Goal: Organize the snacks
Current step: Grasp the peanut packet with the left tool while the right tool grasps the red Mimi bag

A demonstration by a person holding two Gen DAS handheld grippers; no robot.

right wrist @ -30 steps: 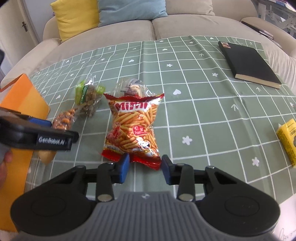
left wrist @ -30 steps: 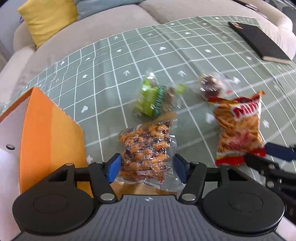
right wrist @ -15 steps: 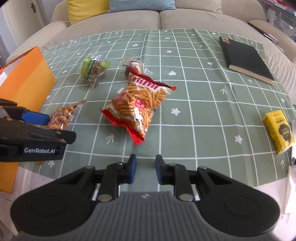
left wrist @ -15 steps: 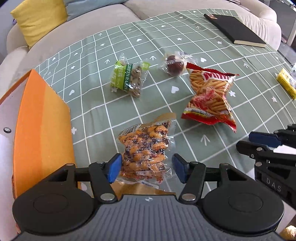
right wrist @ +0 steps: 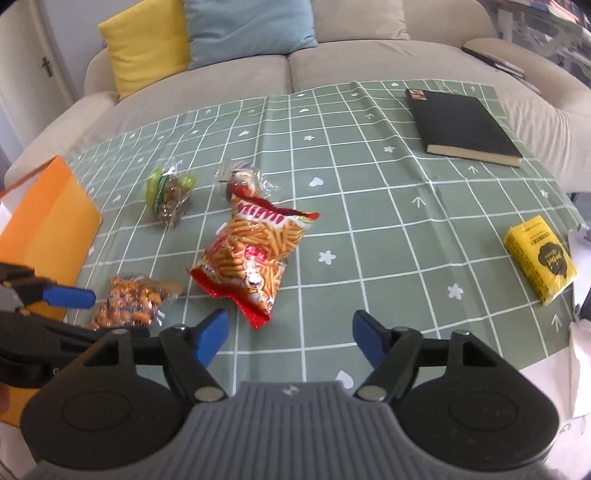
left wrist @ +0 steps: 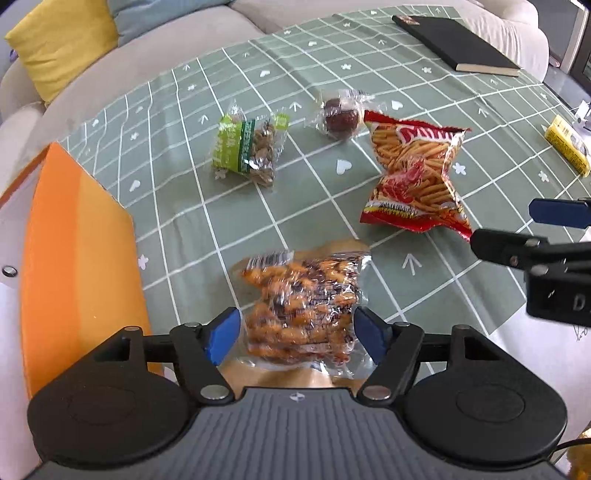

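Observation:
My left gripper (left wrist: 295, 336) is shut on a clear bag of orange snacks (left wrist: 301, 306), held at the table's near edge; the bag also shows in the right wrist view (right wrist: 127, 302). A red bag of stick snacks (left wrist: 413, 181) (right wrist: 255, 254) lies on the green checked tablecloth (right wrist: 369, 206). A green nut packet (left wrist: 245, 151) (right wrist: 168, 194) and a clear-wrapped dark round snack (left wrist: 341, 116) (right wrist: 242, 181) lie farther back. My right gripper (right wrist: 290, 338) is open and empty, above the near table edge, right of the red bag's corner.
An orange paper bag (left wrist: 77, 251) (right wrist: 48, 229) stands at the table's left edge. A black book (right wrist: 465, 127) lies at the back right. A yellow box (right wrist: 541, 258) lies at the right edge. A sofa with cushions (right wrist: 251, 29) is behind the table.
My right gripper has opened wide and pulled back from the red bag, which now lies turned on the cloth. My left gripper still holds the orange snack bag.

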